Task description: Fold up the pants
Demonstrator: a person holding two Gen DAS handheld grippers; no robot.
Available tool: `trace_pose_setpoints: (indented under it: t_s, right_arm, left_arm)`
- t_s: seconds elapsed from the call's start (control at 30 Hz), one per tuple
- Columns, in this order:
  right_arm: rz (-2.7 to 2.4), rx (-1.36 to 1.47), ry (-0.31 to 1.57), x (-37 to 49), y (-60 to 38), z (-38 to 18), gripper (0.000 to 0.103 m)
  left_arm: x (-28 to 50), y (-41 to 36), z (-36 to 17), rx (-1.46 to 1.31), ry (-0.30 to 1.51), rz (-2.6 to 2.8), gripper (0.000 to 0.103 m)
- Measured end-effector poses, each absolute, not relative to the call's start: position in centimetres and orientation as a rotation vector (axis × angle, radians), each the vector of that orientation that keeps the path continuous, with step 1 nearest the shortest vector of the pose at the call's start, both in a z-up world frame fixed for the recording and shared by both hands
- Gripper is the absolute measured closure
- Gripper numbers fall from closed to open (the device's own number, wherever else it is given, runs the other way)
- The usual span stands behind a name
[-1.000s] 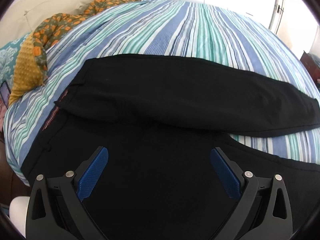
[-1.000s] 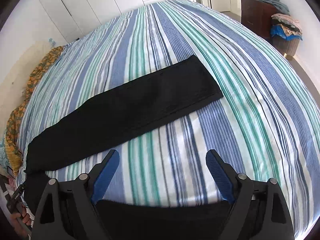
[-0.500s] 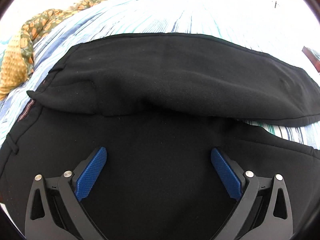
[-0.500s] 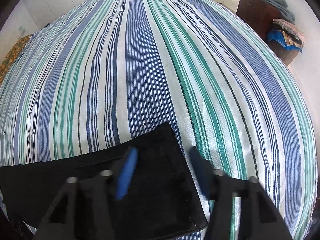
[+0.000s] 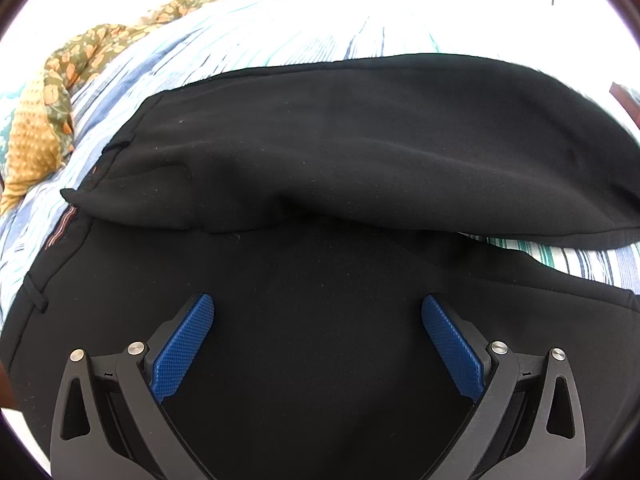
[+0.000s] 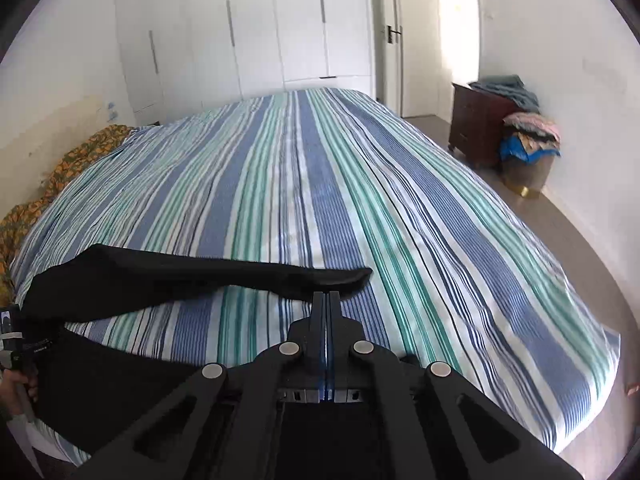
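Black pants point(image 5: 320, 280) lie on the striped bed. In the left wrist view my left gripper point(image 5: 318, 320) is open, low over the seat of the pants, with nothing between its blue pads. The far leg point(image 5: 400, 140) lies across the upper part, with its near edge raised. In the right wrist view my right gripper point(image 6: 327, 296) is shut on the hem end of that far leg point(image 6: 192, 276) and holds it lifted above the bed. The near leg point(image 6: 120, 376) lies under the right gripper.
The blue, green and white striped bedspread point(image 6: 360, 200) covers a wide bed. An orange patterned cloth point(image 5: 60, 92) lies at the bed's left edge. A dark wooden dresser point(image 6: 480, 128) and a heap of clothes point(image 6: 528, 140) stand by the right wall. White wardrobes point(image 6: 260, 32) stand behind.
My right gripper moved to the far leg's hem, shut on it and lifted it off the bed. My left gripper came lower over the seat and stayed open.
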State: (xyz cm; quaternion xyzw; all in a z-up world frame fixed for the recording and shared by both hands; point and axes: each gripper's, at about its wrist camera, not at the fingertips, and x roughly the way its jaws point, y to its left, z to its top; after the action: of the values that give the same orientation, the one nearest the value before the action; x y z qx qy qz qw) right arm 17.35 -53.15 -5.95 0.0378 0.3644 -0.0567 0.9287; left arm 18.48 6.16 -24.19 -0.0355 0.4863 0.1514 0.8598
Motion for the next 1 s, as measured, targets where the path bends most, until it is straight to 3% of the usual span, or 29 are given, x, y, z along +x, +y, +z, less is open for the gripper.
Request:
trace_pose_setpoints:
  t_s: [0.07,0.13,0.17,0.2,0.23,0.4,0.6,0.77,0.83,0.87,0.9,1.0]
  right_arm:
    - [-0.223,0.137,0.825,14.2,-55.4,-7.5,0.097]
    - [-0.307,0.196,0.849,11.3,-57.7,-8.0,0.072]
    - [-0.325,0.213,0.842,10.1,-58.4,-7.7,0.046]
    - [-0.33,0.221,0.825,9.0,-58.4,-7.3,0.034]
    - [-0.321,0.225,0.798,8.1,-57.9,-6.8,0.033]
    - [-0.06,0.328,0.768,9.2,-52.1,-7.0,0.032]
    - [0.191,0.629,0.958,15.9,-46.0,-15.2,0.032]
    - [-0.147,0.936,0.776,16.3,-51.3,-18.2,0.032]
    - [-0.23,1.063,0.732,16.2,-53.2,-18.8,0.045]
    - [-0.256,1.073,0.758,16.7,-53.7,-19.1,0.078]
    - [-0.283,1.041,0.79,17.2,-53.8,-19.1,0.097]
    - [-0.239,0.902,0.769,17.2,-52.8,-16.1,0.097]
  left_arm:
    - [18.8,6.2,-23.9,-0.075,1.058,0.318,0.0]
    - [18.9,6.2,-23.2,-0.07,1.11,0.315,0.001]
    - [18.6,6.0,-22.7,-0.073,1.135,0.311,0.001]
    - [18.0,5.8,-22.3,-0.083,1.141,0.299,0.001]
    - [17.1,5.5,-21.8,-0.095,1.137,0.278,0.001]
    - [13.0,3.2,-20.3,-0.076,1.078,0.194,0.001]
    - [11.0,2.8,-19.0,-0.045,1.038,0.18,0.001]
    - [9.7,4.6,-18.7,-0.056,1.033,0.2,0.001]
    - [9.7,4.7,-19.2,-0.063,1.056,0.206,0.001]
    - [10.0,4.7,-19.5,-0.064,1.08,0.209,0.001]
    - [10.3,4.9,-19.6,-0.062,1.1,0.21,0.001]
    - [11.4,5.1,-17.9,-0.082,1.11,0.16,0.001]
